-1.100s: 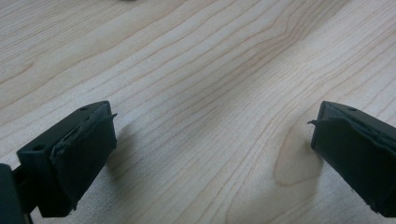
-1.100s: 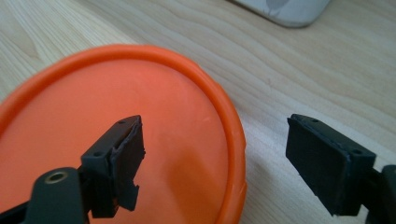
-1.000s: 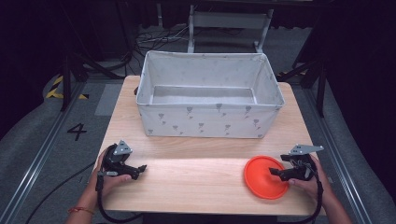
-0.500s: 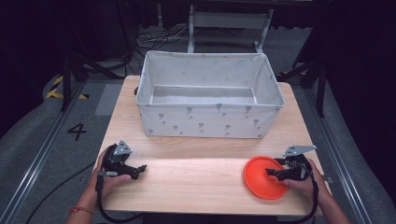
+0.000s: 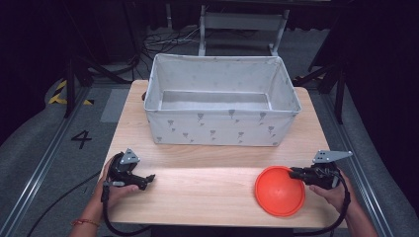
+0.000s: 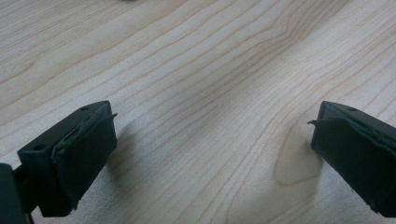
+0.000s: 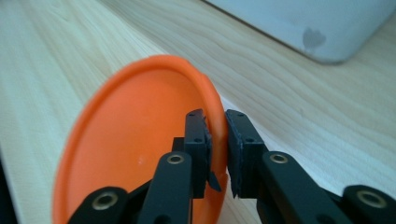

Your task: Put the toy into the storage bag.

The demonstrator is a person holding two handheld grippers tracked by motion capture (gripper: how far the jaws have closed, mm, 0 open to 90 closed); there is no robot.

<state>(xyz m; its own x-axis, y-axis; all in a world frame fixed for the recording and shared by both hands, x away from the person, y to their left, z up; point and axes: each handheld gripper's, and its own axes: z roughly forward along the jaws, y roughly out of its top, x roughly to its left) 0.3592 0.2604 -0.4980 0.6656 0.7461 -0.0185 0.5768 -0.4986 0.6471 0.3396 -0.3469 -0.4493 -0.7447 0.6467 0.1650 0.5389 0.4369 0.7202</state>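
- Grey fabric bin [image 5: 222, 106] at the worktop's [image 5: 207, 190] far side, nothing in it.
- Orange plate [image 5: 278, 191] tilted at the near right; right hand-held gripper [image 5: 295, 173] has just closed, jaws pinching its rim.
- Right gripper view: rim between the pads [image 7: 203, 140].
- Left hand-held gripper [image 6: 210, 149] wide apart over bare wood.

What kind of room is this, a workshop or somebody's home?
Probably a lab or recording studio rather than a home. A bare wooden table stands among black curtains, with loose cables on the floor, metal rails and a painted number 4 beside it.
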